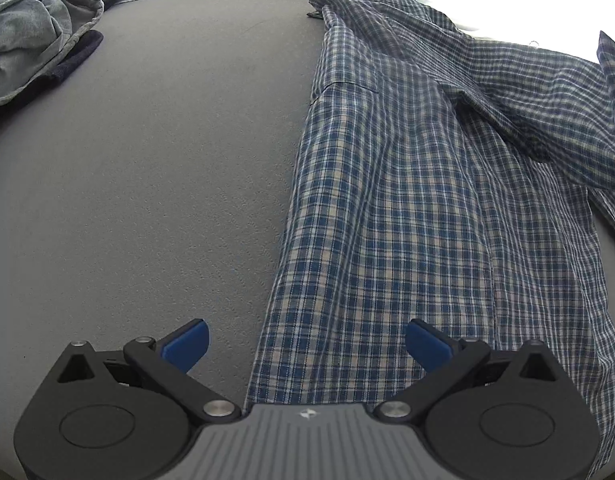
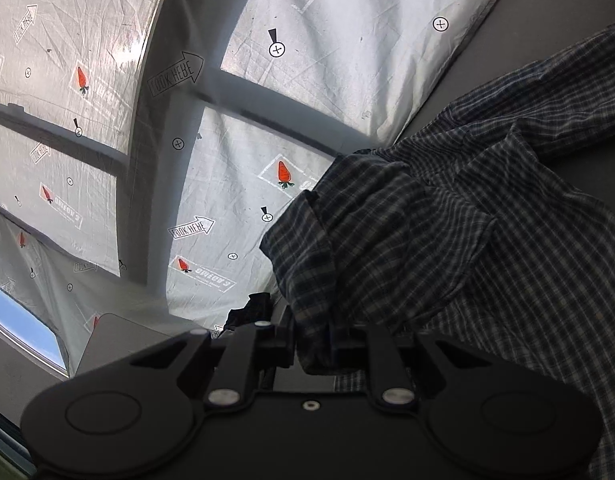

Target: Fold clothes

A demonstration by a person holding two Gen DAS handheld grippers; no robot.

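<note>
A blue and white plaid shirt (image 1: 419, 200) lies spread on the grey table (image 1: 155, 200), its long left edge straight, a sleeve lifted at the far right. My left gripper (image 1: 307, 344) is open, its blue pads (image 1: 187, 344) either side of the shirt's near left edge, holding nothing. My right gripper (image 2: 319, 344) is shut on a bunched part of the plaid shirt (image 2: 427, 232) and holds it raised off the table, tilted toward the window.
A grey garment (image 1: 31, 44) over a dark one (image 1: 75, 56) is piled at the table's far left. A pale printed sheet (image 2: 307, 80) covers the window behind the table. A black cloth (image 2: 247, 312) lies at the far edge.
</note>
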